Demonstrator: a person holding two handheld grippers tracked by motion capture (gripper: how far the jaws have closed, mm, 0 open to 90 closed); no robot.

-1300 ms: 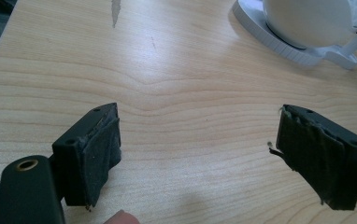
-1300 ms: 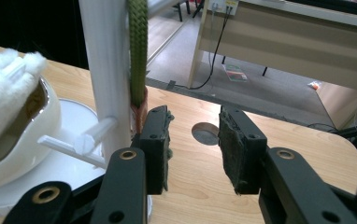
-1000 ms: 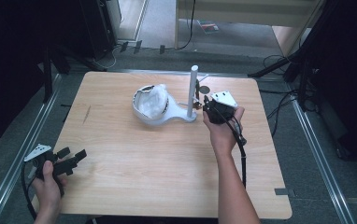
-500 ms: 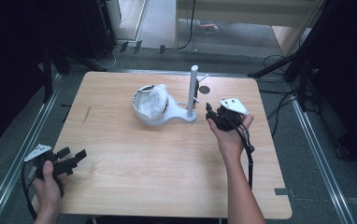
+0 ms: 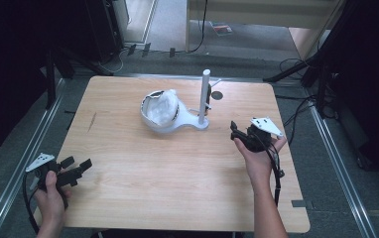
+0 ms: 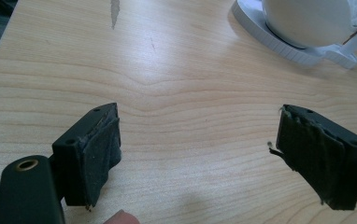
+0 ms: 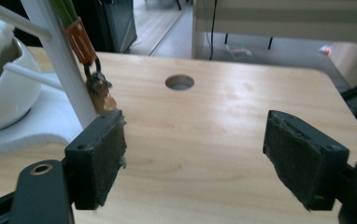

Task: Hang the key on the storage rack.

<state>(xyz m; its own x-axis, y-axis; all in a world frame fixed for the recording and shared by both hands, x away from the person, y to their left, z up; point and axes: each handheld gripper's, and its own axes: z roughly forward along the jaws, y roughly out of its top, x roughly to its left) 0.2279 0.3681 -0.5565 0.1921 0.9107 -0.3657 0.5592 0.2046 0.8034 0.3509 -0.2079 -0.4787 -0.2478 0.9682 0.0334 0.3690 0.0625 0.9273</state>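
Light wooden surface [image 5: 177,193] with rounded corners, a dark scratch near the left edge and a round hole [image 5: 217,95] at the far side; grey floor around it, metal rails along both sides, cables and dark equipment legs beyond, a pale cabinet at the far end of the room. Near the middle of the surface, a white stand [image 5: 190,120] with a flat base, an upright post [image 5: 205,94] and a tilted white bowl [image 5: 158,111] packed with white crumpled filling [image 5: 163,105]. On the post, seen from the right gripper view, an orange clip [image 7: 79,39] holding green stems, with a small brownish trinket [image 7: 99,91] dangling under it against the post. Right tool [image 5: 240,133] just right of the stand's base, apart from it, jaws spread wide with nothing between them, having just been opening; post and trinket close beyond its one jaw in its own view. Left tool [image 5: 76,166] at the near left corner, well apart from the stand, likewise released, jaws wide over bare wood, bowl far off at the top of its view.
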